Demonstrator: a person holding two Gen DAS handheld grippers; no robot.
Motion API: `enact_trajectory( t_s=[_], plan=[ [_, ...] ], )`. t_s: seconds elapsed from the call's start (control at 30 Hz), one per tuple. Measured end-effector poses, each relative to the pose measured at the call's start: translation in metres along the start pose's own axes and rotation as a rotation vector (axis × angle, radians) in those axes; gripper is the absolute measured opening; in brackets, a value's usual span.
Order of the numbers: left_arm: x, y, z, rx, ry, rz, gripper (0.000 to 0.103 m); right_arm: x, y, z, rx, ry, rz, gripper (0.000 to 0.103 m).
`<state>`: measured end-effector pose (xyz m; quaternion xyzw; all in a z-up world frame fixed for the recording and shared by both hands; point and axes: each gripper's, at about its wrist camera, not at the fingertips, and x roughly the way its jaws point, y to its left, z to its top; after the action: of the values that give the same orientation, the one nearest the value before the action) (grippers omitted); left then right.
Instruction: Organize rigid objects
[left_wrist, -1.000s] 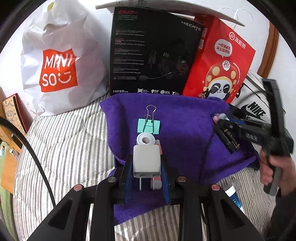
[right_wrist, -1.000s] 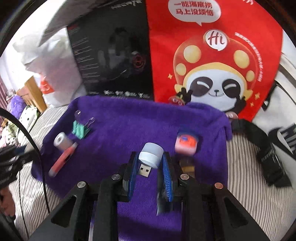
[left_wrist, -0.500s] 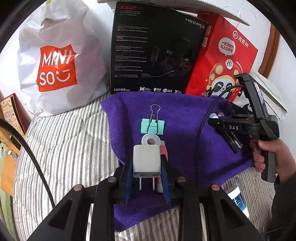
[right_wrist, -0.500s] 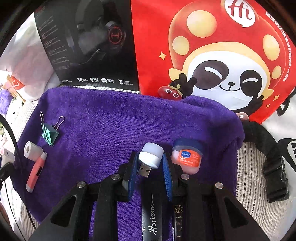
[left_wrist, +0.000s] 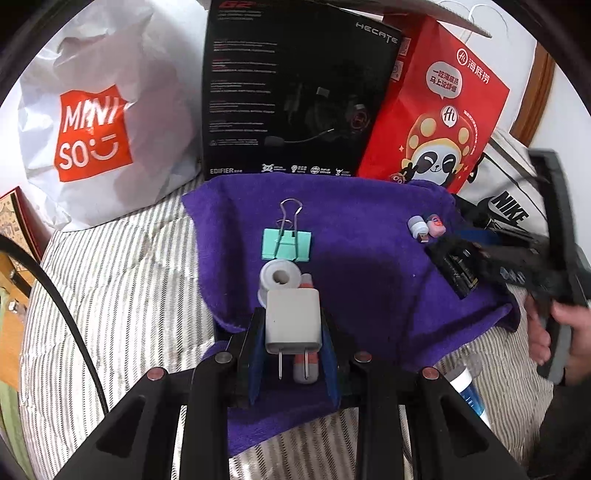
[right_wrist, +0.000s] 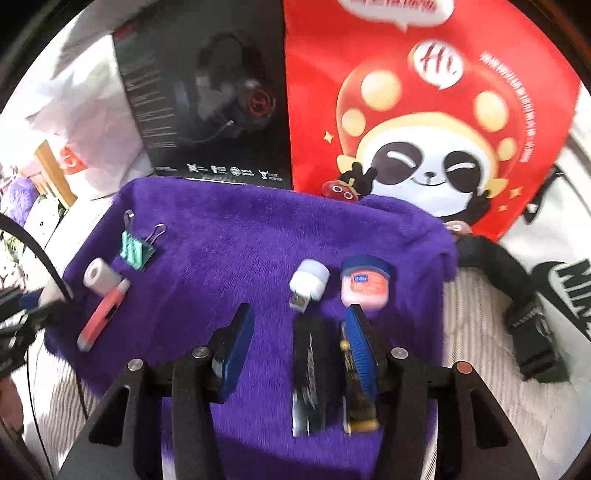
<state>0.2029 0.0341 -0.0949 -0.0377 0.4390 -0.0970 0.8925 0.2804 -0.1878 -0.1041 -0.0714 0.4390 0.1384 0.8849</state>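
The left tongs (left_wrist: 293, 354) are clamped on a white wall charger (left_wrist: 292, 322), a smooth rounded block with its two metal prongs pointing back toward the camera. Just past it, at twelve o'clock, a white roll (left_wrist: 279, 277) with a hollow core lies on a purple towel (left_wrist: 354, 266), with a coral pen-like stick (left_wrist: 306, 363) beside it that is partly hidden by the charger. Farther on at twelve sits a mint-green binder clip (left_wrist: 286, 245) with wire handles.

The right tongs (right_wrist: 299, 350) are opening – the blue ribbed pads stand apart and grip nothing. Between them on the plush towel lies a flat black bar (right_wrist: 307, 373) with script lettering too blurred to read; a second dark bar (right_wrist: 356, 417) with a gold end lies under the right pad. At twelve o'clock of that gap, clear of the pads, rests a small USB light (right_wrist: 308, 282) with a frosted white cap, and just beside it at one o'clock a round pink jar (right_wrist: 365, 282) with a blue lid.

The towel is spread over a striped bed (left_wrist: 110, 280). Behind it at twelve lean a black headset box (left_wrist: 295, 92) and a red panda bag (right_wrist: 424, 110); a crinkled white Miniso bag (left_wrist: 96, 122) stands at ten o'clock – their contents cannot be seen. A hand (left_wrist: 554, 332) on the right tool is cut off by the frame edge.
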Motion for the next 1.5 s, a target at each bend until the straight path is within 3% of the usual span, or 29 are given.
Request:
enact_trajectory(
  t_s=[0.17,0.4,0.57,1.0,1.5],
  plan=[
    [0.009,-0.011,0.007,0.002,0.006,-0.032,0.026,-0.029,-0.004,-0.020,-0.011,-0.055,-0.017,0.051],
    [0.032,-0.028,0.030,0.029,0.023,-0.027,0.026,-0.063,-0.034,-0.044,0.104,-0.167,0.044,0.052],
    [0.060,-0.040,0.049,0.037,0.053,-0.010,0.026,-0.072,-0.040,-0.053,0.126,-0.195,0.069,0.052],
    [0.099,-0.058,0.057,0.119,0.110,0.133,0.027,-0.061,-0.042,-0.064,0.133,-0.156,0.106,0.052],
    [0.084,-0.076,0.038,0.137,0.156,0.133,0.033,-0.064,-0.051,-0.066,0.159,-0.159,0.107,0.052]
  ],
)
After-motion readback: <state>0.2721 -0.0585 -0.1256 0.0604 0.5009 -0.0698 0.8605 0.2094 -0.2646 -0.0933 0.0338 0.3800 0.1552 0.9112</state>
